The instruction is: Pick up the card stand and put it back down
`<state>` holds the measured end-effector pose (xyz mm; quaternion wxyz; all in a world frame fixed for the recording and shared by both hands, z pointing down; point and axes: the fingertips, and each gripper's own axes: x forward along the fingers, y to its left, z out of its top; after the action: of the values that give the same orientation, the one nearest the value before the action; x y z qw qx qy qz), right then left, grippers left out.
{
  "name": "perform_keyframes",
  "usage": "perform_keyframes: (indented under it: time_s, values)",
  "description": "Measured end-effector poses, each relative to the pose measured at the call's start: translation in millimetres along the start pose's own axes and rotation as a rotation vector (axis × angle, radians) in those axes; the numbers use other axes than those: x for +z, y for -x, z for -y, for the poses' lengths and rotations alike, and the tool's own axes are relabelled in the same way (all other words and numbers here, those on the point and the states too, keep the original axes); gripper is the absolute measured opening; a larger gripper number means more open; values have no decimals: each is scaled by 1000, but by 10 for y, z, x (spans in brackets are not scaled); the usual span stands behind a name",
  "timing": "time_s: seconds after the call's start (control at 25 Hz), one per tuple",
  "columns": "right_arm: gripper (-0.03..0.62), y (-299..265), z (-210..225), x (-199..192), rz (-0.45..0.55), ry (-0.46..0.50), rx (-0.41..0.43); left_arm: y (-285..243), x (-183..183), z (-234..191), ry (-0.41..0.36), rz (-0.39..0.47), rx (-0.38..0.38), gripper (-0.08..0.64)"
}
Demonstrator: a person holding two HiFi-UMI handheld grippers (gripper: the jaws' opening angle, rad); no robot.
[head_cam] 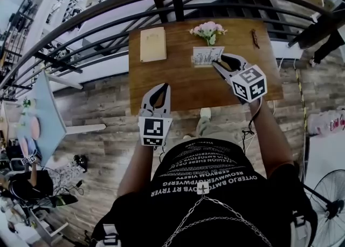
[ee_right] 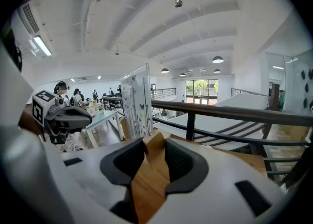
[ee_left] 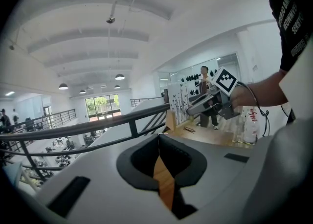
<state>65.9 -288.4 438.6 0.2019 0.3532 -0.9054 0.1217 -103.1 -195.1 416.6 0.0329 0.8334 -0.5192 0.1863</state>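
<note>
The right tongs [head_cam: 218, 60] pinch the wooden base of the card stand [head_cam: 207, 56] near the far edge of the worktop [head_cam: 178, 87], just in front of the flowers [head_cam: 208, 30]. The pick-up appears complete or nearly so, but clearance under the base cannot be confirmed. Setting the stand back down remains. The left tongs [head_cam: 160, 86] are pressed together, empty, over the near edge.

**Railed Loft in an Open-Plan Workspace**

Just past the right hand-held gripper [head_cam: 220, 61], a dark railing [ee_right: 230, 112] edges the wooden counter [head_cam: 178, 87]. Off to its left stand desks [ee_right: 100, 118] with people [ee_right: 77, 96] around them, under a white vaulted ceiling [ee_left: 98, 27] hung with pendant lamps [ee_right: 218, 59].
</note>
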Motion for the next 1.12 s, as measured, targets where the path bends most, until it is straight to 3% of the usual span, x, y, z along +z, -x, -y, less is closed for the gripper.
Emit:
perform_keyframes:
  time_s: [0.4, 1.12]
  values:
    - [140, -75, 70, -62, 10, -17, -1, -46, -32, -20, 2, -13, 3, 28]
    - [140, -734, 325, -873, -107, -108, 32, -473, -157, -202, 19, -72, 14, 28]
